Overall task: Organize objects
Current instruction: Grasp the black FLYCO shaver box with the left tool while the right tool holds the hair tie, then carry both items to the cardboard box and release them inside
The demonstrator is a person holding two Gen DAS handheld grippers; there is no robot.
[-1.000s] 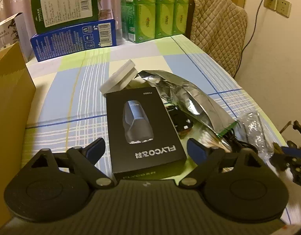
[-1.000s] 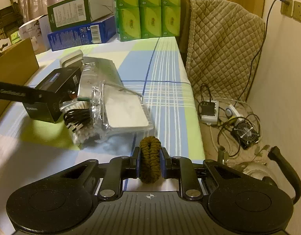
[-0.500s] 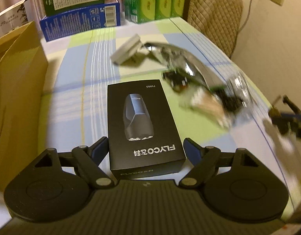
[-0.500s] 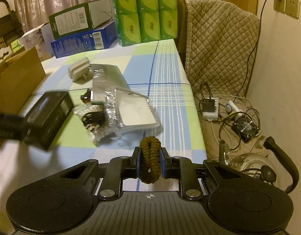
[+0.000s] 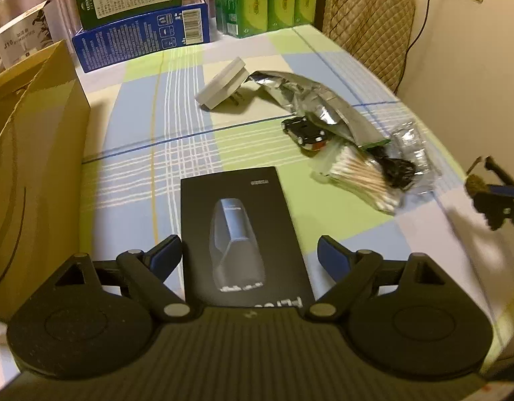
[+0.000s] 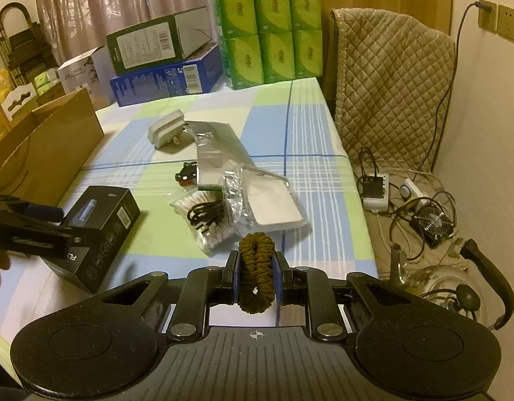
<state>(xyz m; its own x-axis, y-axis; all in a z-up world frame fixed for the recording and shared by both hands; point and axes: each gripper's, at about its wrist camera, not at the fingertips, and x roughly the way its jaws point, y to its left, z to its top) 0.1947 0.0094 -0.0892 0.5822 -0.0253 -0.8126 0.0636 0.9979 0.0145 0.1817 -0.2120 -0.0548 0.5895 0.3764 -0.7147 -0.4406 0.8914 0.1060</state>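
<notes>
The black box (image 5: 243, 234) has slid clear of the clutter toward the carton (image 5: 33, 173), ready for packing. It lies on the surface, between the left claw's (image 5: 248, 254) parted fingers. The right claw (image 6: 257, 269) stays clamped on a brown scrunchie (image 6: 257, 270), carried above the surface.

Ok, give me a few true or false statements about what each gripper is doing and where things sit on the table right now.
1. The right gripper is shut on a brown hair tie. True.
2. The left gripper clamps the black box. False: its jaws stand open, one on either side of the box.
3. The cotton swabs lie inside the cardboard box. False: they lie on the tablecloth by the black cable.
4. The white plug adapter lies beside the silver foil bag. True.
</notes>
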